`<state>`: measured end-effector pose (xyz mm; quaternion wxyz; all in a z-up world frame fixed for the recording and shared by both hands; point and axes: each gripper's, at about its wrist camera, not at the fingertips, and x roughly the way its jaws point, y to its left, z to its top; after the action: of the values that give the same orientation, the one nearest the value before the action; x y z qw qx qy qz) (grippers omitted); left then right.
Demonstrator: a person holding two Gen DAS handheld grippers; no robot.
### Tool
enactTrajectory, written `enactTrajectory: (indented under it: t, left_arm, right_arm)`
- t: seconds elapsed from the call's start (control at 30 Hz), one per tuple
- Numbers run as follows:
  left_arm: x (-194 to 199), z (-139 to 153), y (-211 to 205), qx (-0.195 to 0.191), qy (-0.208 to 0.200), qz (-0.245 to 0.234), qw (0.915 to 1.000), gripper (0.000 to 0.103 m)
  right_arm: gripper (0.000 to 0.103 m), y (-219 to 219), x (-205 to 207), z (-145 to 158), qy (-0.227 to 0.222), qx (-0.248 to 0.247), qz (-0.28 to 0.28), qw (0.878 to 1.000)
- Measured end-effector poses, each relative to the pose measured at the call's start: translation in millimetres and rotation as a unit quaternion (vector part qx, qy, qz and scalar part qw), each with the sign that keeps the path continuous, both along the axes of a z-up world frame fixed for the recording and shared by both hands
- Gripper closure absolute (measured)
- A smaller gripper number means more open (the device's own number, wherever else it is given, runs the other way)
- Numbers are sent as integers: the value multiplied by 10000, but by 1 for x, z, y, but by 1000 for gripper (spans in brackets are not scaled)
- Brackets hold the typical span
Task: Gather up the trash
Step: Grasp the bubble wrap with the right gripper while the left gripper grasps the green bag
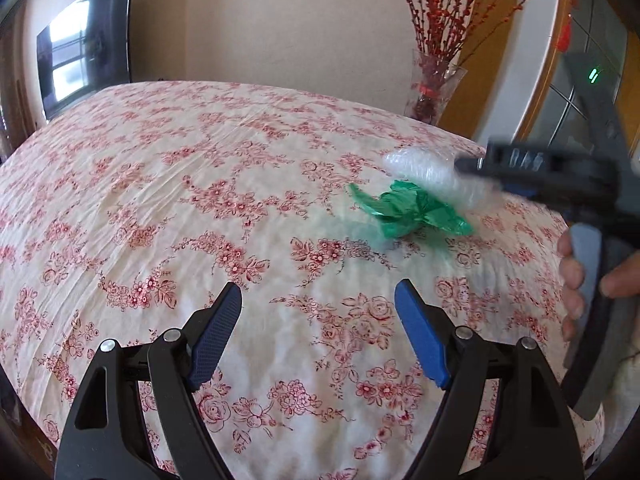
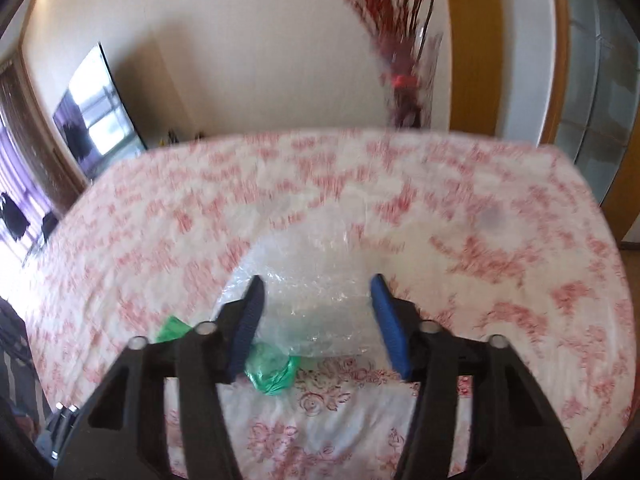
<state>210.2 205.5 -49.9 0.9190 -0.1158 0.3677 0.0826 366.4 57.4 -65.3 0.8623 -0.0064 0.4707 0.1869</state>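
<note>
A crumpled green plastic bag (image 1: 412, 210) lies on the floral tablecloth (image 1: 200, 208), touching a wad of clear bubble wrap (image 1: 432, 174) behind it. My left gripper (image 1: 318, 300) is open and empty, well short of both. My right gripper (image 2: 316, 292) is open with the bubble wrap (image 2: 316, 292) between its fingers, the green bag (image 2: 272, 372) just under its left finger. In the left wrist view the right gripper's tip (image 1: 466, 165) shows at the bubble wrap's right end, held by a hand.
A glass vase of red branches (image 1: 434, 84) stands beyond the table's far right edge. A TV (image 1: 86, 44) hangs on the left wall. A doorway with wooden trim (image 2: 556, 52) is at the right.
</note>
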Motion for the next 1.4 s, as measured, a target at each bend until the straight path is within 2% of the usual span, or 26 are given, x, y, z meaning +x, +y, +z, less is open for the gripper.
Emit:
enactTrajectory:
  t: [0.03,0.1,0.2,0.33,0.47,0.53,0.6,0.7,0.77,0.97,1.27,1.4]
  left_arm:
    - [0,-1,0,-10,0,-2,10000,25]
    - [0,-3,-1,-4,5,-24,10000,25]
    - [3,-1,-6,-6,-17,-87,10000,25]
    - [8,8,-16,46,-132,-207,9997,25]
    - [21,24,-29,144,-318,-347,9988,25]
    - [31,32,-34,210,-386,-448,9980,19]
    - [43,36,-41,367,-435,-534,9969,18]
    - [69,32,-49,633,-253,-600,9959,18]
    - [81,25,-50,679,-89,-624,9957,18]
    - [104,4,-47,608,337,-579,9959,19]
    - [113,-7,-44,407,580,-570,9959,37]
    - [114,-10,-47,398,590,-625,9955,54]
  right_arm:
    - [64,-2,1,-9,116,-105,26,9999]
    - [84,-11,-1,-22,269,-256,49,9993]
    - [94,-28,-9,-24,133,-366,23,9992]
    - [96,-64,-24,-15,-138,-529,-231,9982]
    - [96,-111,-33,-14,-191,-594,-654,9959]
    - [96,-129,-38,-13,-244,-649,-803,9944]
    - [96,-149,-46,-10,-295,-701,-954,9925]
    - [96,-173,-60,-8,-322,-744,-1145,9901]
    - [96,-186,-68,-6,-364,-787,-1241,9885]
    - [96,-214,-84,2,-433,-779,-1436,9856]
    - [96,-226,-93,1,-381,-716,-1522,9850]
    - [96,-227,-95,2,-385,-694,-1533,9850]
